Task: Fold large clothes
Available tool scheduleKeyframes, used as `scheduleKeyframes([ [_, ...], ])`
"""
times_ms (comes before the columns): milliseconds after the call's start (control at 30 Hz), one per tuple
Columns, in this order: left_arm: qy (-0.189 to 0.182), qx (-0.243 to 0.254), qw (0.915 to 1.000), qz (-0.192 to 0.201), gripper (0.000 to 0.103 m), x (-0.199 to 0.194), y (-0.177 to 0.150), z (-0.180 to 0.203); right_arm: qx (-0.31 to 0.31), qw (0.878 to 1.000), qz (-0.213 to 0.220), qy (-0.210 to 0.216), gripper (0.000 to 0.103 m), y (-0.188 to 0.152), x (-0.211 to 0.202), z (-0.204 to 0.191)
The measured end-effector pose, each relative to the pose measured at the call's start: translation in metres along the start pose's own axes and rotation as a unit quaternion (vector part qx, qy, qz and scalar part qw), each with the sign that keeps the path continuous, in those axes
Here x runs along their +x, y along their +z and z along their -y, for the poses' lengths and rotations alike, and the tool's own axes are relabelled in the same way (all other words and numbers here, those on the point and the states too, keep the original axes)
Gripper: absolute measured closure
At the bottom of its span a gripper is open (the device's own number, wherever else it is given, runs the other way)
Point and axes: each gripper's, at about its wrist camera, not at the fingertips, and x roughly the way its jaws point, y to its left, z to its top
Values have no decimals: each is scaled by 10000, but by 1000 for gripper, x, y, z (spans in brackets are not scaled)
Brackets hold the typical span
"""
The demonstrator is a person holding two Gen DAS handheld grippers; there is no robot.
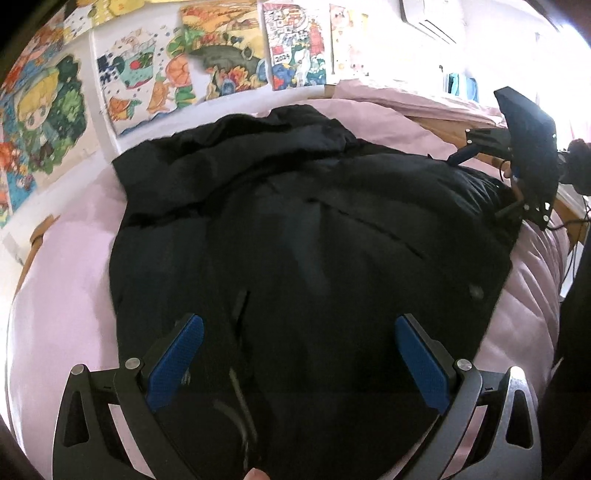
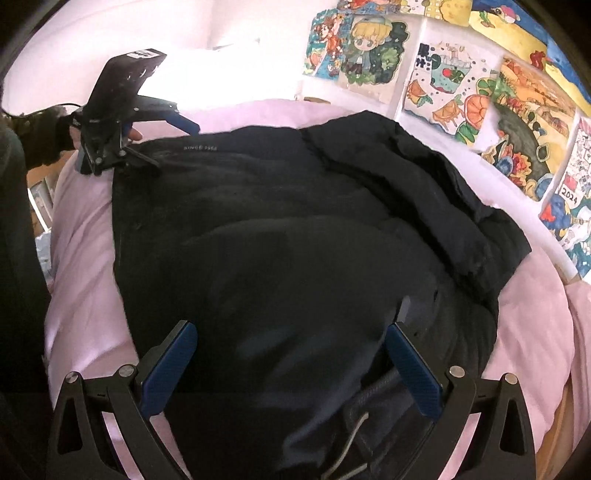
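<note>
A large black padded jacket (image 1: 303, 221) lies spread on a pink bed; it also fills the right wrist view (image 2: 295, 229). My left gripper (image 1: 297, 332) is open, its blue pads wide apart just above the jacket's near edge. My right gripper (image 2: 291, 336) is open too, above the opposite edge, near a drawstring (image 2: 354, 443). Each gripper shows in the other's view, open over the jacket's far edge: the right one in the left wrist view (image 1: 476, 184) and the left one in the right wrist view (image 2: 173, 144).
The pink duvet (image 1: 66, 295) surrounds the jacket. Colourful drawings (image 1: 155, 81) cover the white wall behind the bed. A wooden bed frame (image 1: 450, 133) runs along one side. An air conditioner (image 1: 432, 22) hangs high on the wall.
</note>
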Motion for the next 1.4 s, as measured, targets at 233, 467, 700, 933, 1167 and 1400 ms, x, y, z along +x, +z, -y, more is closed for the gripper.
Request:
scheduleKeyframes([
  [233,205,85,9997,-75,2,-31,-18,-2,-667,9964,-317,423,0,-12,3,-26],
  [467,300,441,9971,-535,2,-40,-41,5,-945,9937,-519,318,0,-24,8,-36],
  [700,588,991,9892,-904,2,-24,-62,15,-1277,9898,-637,6,0,-33,15,-44],
  [933,1138,1369,9796,-931,1,-12,-69,16,-1673,9823,-589,-603,0,-46,22,-54],
  [1167,1962,1670,9657,-331,1,-12,-80,24,-1982,9706,-313,-1332,0,-54,19,-56],
  [1400,2535,1619,9535,214,1,-19,-75,22,-2331,9515,79,-2004,1,-62,8,-60],
])
